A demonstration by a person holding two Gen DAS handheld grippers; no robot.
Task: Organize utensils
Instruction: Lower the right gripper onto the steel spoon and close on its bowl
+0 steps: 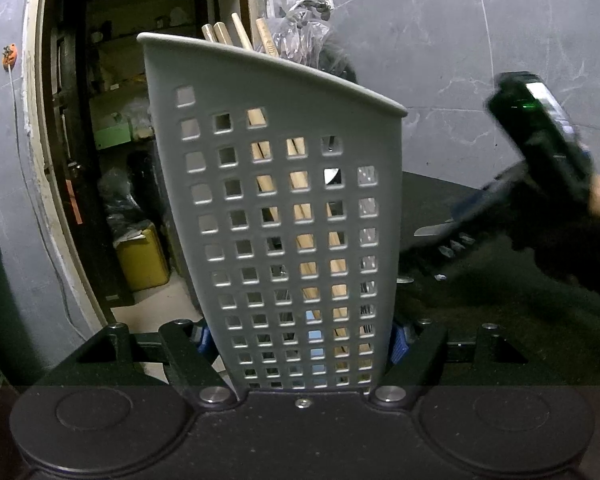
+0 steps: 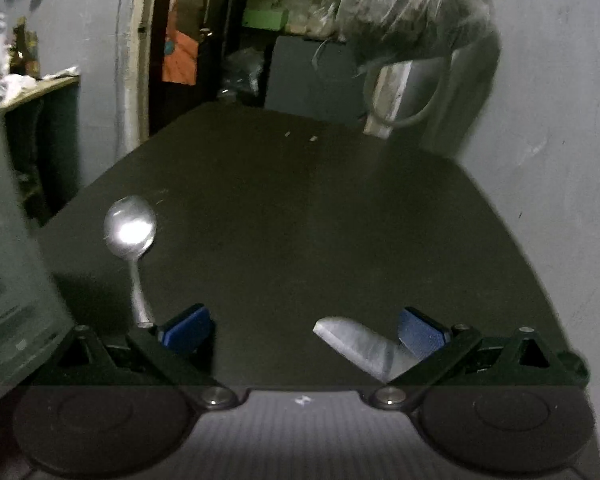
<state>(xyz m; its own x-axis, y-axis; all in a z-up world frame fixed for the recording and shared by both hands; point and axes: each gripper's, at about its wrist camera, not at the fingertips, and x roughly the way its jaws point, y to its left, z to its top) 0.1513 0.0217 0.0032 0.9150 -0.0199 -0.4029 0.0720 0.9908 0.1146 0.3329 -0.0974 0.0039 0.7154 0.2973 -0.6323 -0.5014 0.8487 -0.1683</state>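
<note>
Left gripper [image 1: 300, 340] is clamped across the foot of the grey perforated holder [image 1: 276, 208], blue pads tight on both side walls, the holder standing upright with its slanted rim high at the back. Wooden handles [image 1: 240, 34] poke out the top, so some utensils are already home. Over on the right, the right gripper [image 2: 304, 330] sits low over the dark table [image 2: 320, 208] with its jaws spread wide and nothing held. A spoon [image 2: 131, 226] lies just outside its left finger, bowl pointing away, and a flat silvery blade [image 2: 364, 346] rests against the inside of the right pad [image 2: 420, 332]; which one is the target I can't say. To do this pickup well, I'd judge it should centre the jaws on one piece only, squeeze across the narrow handle, lift cleanly, then drop it handle-up through the holder's open top while the left keeps that holder steady and vertical
</note>
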